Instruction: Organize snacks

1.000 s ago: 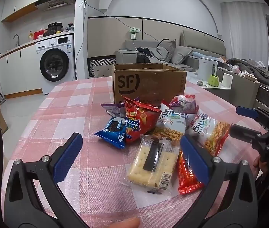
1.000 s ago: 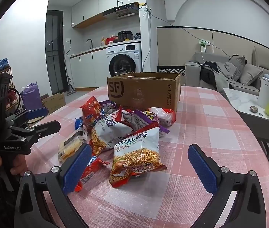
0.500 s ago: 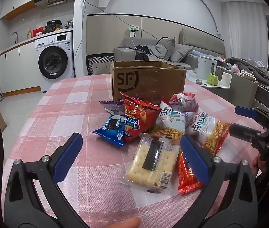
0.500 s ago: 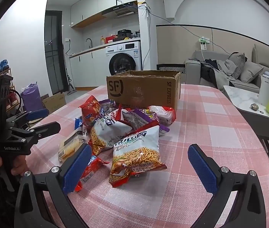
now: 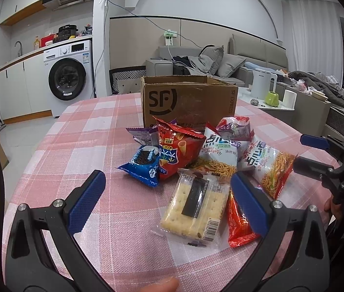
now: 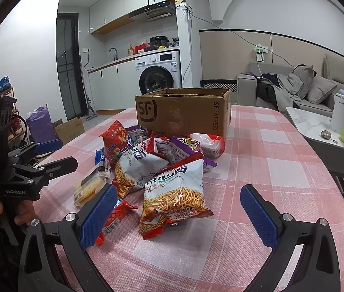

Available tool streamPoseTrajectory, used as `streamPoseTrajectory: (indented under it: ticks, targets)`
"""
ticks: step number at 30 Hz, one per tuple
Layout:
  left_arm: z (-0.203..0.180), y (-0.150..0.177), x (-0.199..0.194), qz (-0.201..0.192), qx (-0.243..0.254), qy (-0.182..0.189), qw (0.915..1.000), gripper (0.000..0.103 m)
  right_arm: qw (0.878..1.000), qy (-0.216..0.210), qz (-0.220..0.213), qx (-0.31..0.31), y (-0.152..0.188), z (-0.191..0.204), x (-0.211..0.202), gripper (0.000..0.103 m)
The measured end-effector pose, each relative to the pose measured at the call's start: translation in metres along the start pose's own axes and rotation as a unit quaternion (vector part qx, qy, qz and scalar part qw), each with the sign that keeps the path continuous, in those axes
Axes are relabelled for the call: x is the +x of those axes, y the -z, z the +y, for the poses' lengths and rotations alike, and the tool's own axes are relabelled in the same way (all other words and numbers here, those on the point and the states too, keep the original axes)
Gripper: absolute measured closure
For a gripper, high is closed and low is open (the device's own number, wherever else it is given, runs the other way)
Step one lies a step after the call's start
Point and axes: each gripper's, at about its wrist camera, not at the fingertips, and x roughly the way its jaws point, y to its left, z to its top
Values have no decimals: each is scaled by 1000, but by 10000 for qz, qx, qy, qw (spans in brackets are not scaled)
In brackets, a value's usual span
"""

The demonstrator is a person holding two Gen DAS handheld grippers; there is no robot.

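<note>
Both tools gaping empty, left tool (image 5: pixel 167 199) over cracker pack (image 5: pixel 193 206), right tool (image 6: pixel 179 211) over noodle bag (image 6: pixel 174 194)

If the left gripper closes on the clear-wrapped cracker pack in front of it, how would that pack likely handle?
The cracker pack looks like a flat, fairly stiff block, so it probably lifts without sagging. The crackers inside likely crack under a hard squeeze. Its glossy clear wrapper may slip between the pads, and the loose sealed end could crumple. The left gripper stands open around it.
</note>
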Motion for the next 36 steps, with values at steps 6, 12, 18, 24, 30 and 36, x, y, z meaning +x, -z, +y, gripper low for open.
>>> streamPoseTrajectory:
  ticks: [6,12,18,24,30,36]
  targets:
    - [-1,0,0,9,-4,-4,10000,1,10000,-8,35,21,0,0,0,0]
    - [0,0,1,6,2,2,10000,1,10000,-21,45,12,0,0,0,0]
    - [0,0,0,7,-1,-4,10000,1,10000,-7,63,-4,0,0,0,0]
    - [0,1,1,11,0,2,10000,1,10000,0,67,9,0,0,2,0]
    - [0,0,1,8,1,-3,10000,1,10000,-4,76,4,0,0,2,0]
    - [0,0,1,12,8,8,10000,1,9999,19,75,-64,0,1,3,0]
